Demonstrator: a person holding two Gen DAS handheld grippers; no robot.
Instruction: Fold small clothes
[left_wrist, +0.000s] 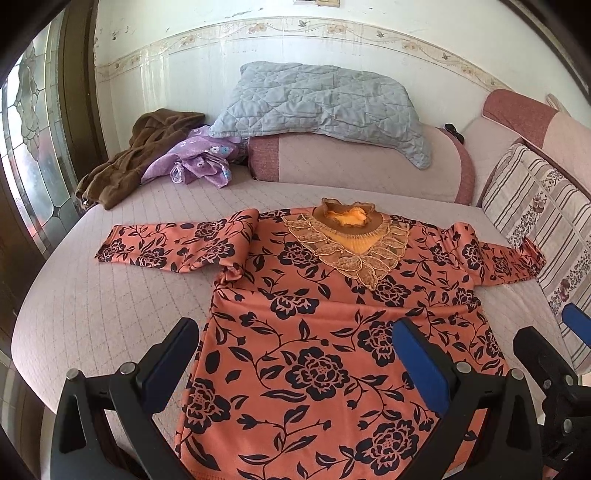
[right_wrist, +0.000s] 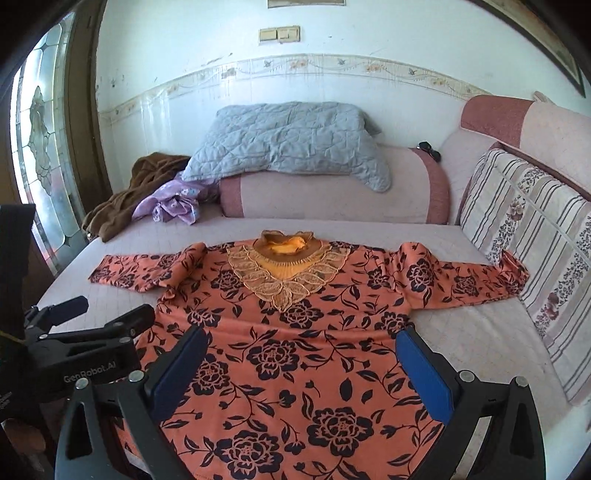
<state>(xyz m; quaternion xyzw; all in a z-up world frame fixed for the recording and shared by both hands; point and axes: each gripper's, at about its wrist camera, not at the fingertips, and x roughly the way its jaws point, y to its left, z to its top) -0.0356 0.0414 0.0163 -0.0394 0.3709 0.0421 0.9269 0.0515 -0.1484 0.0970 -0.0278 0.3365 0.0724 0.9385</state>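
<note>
An orange top with a black flower print (left_wrist: 314, 332) (right_wrist: 295, 350) lies flat, face up, on the pale quilted sofa seat (left_wrist: 110, 314), collar at the far end, both sleeves spread sideways. Its gold lace collar (left_wrist: 351, 240) (right_wrist: 288, 269) faces up. My left gripper (left_wrist: 295, 354) is open and empty above the hem's left part. My right gripper (right_wrist: 303, 362) is open and empty above the hem's right part. The right gripper also shows at the right edge of the left wrist view (left_wrist: 554, 354), and the left gripper at the left of the right wrist view (right_wrist: 96, 317).
A grey quilted pillow (left_wrist: 317, 99) lies on a pink bolster (left_wrist: 351, 162) at the back. Brown (left_wrist: 140, 158) and purple (left_wrist: 199, 158) clothes are heaped at the back left. A striped cushion (left_wrist: 546, 221) lines the right side. A glass door (left_wrist: 33, 147) stands left.
</note>
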